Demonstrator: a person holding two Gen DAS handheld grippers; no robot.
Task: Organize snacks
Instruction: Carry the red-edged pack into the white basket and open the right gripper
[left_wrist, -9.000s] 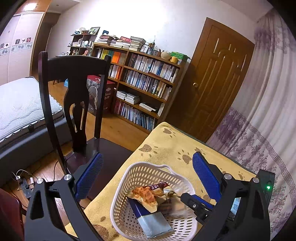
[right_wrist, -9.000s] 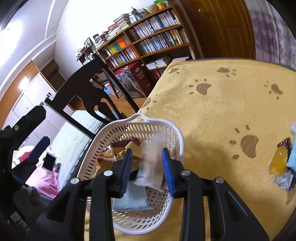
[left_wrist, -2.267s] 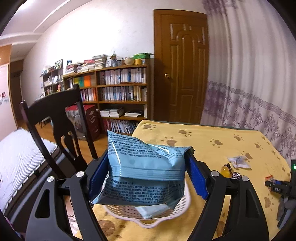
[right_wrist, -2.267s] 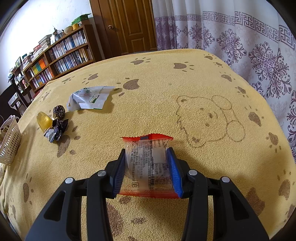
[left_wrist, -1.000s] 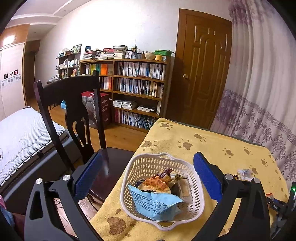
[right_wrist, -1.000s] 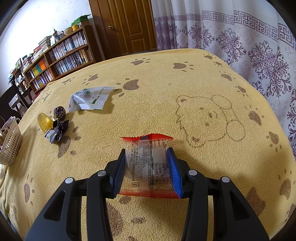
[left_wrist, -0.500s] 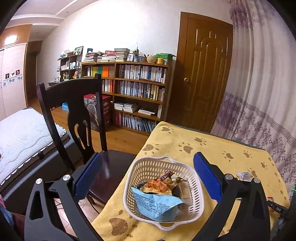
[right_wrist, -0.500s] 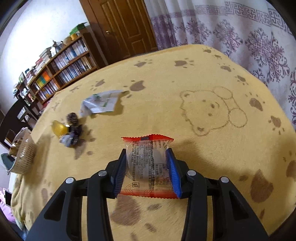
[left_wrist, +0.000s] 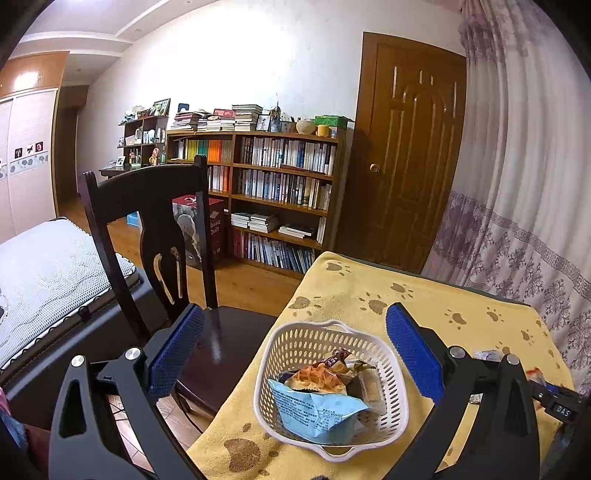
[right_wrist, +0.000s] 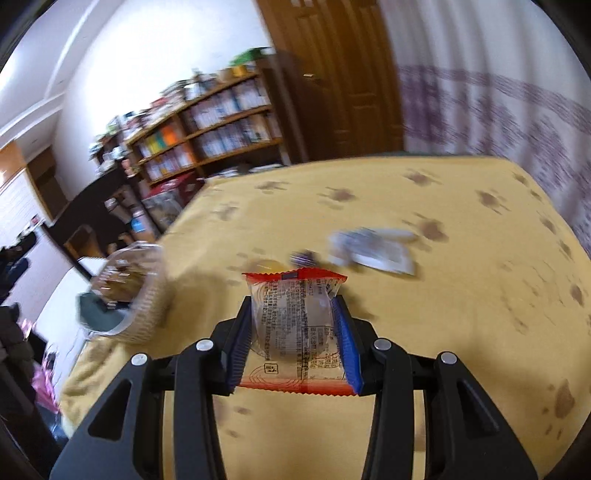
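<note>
- Left wrist view: the left tongs (left_wrist: 291, 350) hang spread and empty; the basket (left_wrist: 388, 428) of snacks sits on the bench just ahead, between their tips.
- Right wrist view: the right tongs (right_wrist: 293, 325) pinch a light, crinkly, probably slippery packet (right_wrist: 295, 321) by its sides; the basket (right_wrist: 147, 295) lies ahead-left.

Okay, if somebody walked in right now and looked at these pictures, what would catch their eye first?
Probably the clear snack packet with red edges, clamped in the right gripper above the yellow paw-print tablecloth. Next, the white basket near the table's corner, with a light blue bag lying on top of the other snacks, seen between the wide-open fingers of the left gripper. The right wrist view is blurred.
</note>
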